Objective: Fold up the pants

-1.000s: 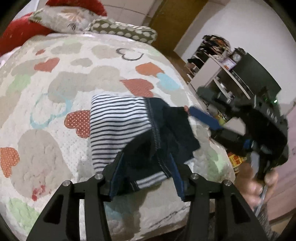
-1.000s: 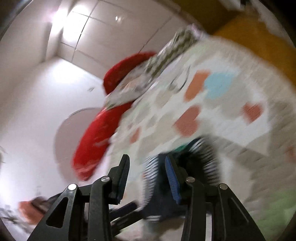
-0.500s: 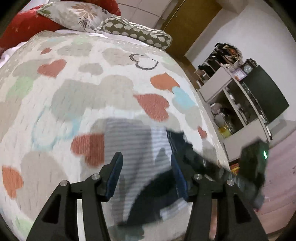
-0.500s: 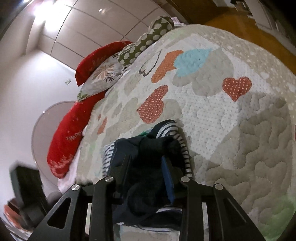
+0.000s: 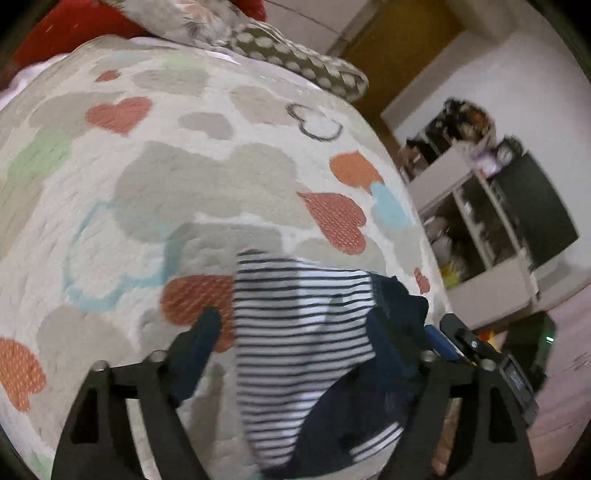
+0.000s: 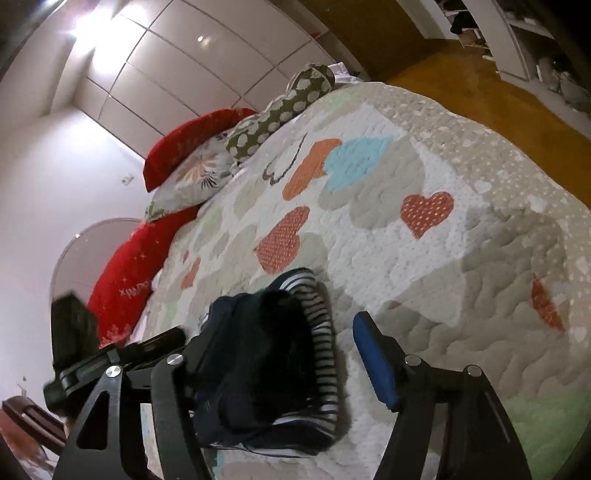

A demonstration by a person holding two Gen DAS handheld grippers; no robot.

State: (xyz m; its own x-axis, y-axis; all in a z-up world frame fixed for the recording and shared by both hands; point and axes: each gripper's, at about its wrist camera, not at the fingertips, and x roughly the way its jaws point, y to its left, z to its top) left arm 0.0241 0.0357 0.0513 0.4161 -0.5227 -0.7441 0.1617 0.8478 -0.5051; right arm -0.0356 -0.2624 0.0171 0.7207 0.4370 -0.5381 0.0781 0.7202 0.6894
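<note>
Heart-patterned quilt (image 6: 424, 258) covers the bed; striped navy pants (image 5: 306, 332) lie bunched near its foot edge. Left gripper (image 5: 314, 339) and right gripper (image 6: 280, 354) both hover spread wide, grasping nothing.

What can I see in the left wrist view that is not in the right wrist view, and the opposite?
Only the left wrist view shows the white shelf unit with clutter and the dark screen beside it. Only the right wrist view shows the white wardrobe doors and the bright ceiling light. Both show the striped and navy pants bunched on the heart-pattern quilt, the spotted pillow, and each open gripper, left and right.
</note>
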